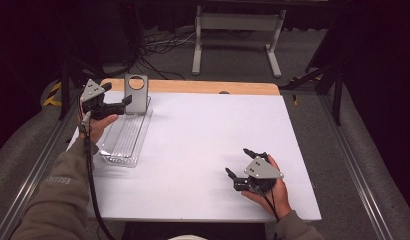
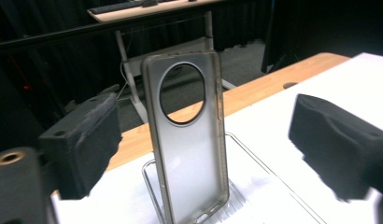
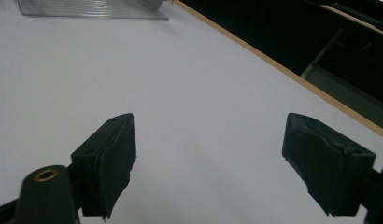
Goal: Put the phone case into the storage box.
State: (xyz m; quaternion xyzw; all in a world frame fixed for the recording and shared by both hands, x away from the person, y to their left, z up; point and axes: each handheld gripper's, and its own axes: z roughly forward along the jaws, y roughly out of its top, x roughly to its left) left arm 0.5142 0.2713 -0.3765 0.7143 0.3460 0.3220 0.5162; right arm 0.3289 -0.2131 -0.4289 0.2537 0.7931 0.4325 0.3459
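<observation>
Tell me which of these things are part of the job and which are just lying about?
Part of the job:
- phone case, standing upright in the tray
- clear tray
- left gripper, jaws open either side of the case

Just there:
- right gripper, open over the bare table
- white stand on the floor behind

Overhead light falls bright and even on the white table (image 1: 208, 150), while the room around it sinks into near-black. In both gripper views the near jaws are soft and blurred at the lower corners. The translucent phone case (image 2: 187, 135) stays fairly sharp, with faint glare.
</observation>
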